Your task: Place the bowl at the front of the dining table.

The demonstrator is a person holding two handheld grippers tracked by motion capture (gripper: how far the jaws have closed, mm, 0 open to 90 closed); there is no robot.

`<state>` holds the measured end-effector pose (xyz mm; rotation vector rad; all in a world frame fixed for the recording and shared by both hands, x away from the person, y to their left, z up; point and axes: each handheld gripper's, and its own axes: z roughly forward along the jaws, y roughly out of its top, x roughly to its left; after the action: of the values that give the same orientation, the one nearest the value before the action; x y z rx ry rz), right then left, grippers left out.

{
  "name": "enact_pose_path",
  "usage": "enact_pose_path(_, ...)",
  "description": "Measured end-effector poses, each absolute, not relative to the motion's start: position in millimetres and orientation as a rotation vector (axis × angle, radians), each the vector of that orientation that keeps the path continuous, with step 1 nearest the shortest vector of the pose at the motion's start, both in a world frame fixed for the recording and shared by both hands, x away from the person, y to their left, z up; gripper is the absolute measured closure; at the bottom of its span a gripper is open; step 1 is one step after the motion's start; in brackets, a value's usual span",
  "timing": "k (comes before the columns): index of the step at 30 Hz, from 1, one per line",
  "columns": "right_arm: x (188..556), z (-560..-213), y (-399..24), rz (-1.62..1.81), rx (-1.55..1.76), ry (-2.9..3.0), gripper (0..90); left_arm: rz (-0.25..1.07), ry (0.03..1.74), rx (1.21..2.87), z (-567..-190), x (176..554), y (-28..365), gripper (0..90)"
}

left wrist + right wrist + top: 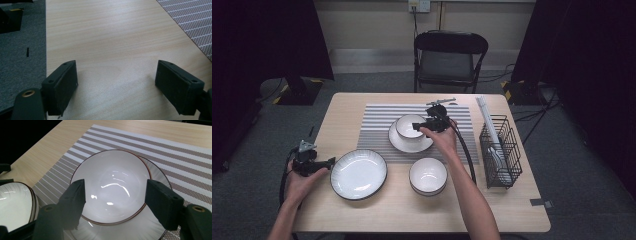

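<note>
Right gripper view: the right gripper (115, 202) hangs with jaws spread wide over a bowl (111, 186), gripping nothing; the bowl sits on a plate (155, 168) on the striped mat (175, 150). Left gripper (116, 85) rests unclenched above bare table (112, 37).

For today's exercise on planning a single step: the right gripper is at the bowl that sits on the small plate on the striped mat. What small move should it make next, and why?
Probably draw the right gripper up and back a little. Its jaws stand open either side of the bowl, pads not pressing on it, and the bowl already sits on the small plate, so placing looks done.
</note>
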<state>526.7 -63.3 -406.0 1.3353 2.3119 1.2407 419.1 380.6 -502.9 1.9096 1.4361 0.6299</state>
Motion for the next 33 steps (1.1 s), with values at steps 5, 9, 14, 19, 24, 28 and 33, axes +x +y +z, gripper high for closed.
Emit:
enact_pose_path(5,520.3,-402.1,-67.4,1.220,1.307,2.299,33.3,0.630,1.436,1.909,-502.9,419.1,380.6,17.7)
enact_pose_path(9,514.9,-402.6,-70.8,1.238,1.306,2.288,33.3,0.630,1.436,1.909,-502.9,419.1,380.6,17.7)
enact_pose_path(14,505.7,-399.1,-71.8,1.264,1.281,2.287,33.6,0.630,1.436,1.909,-502.9,419.1,380.6,17.7)
enact_pose_path(19,495.8,-397.2,-73.3,1.270,1.273,2.293,34.1,0.630,1.436,1.909,-502.9,419.1,380.6,17.7)
enact_pose_path(24,486.8,-395.5,-78.5,1.271,1.277,2.281,34.4,0.630,1.436,1.909,-502.9,419.1,380.6,17.7)
enact_pose_path(28,481.5,-397.2,-82.8,1.268,1.277,2.279,34.4,0.630,1.436,1.909,-502.9,419.1,380.6,17.7)
enact_pose_path(33,473.2,-396.6,-86.4,1.302,1.273,2.275,34.4,0.630,1.437,1.909,-502.9,419.0,380.5,17.7)
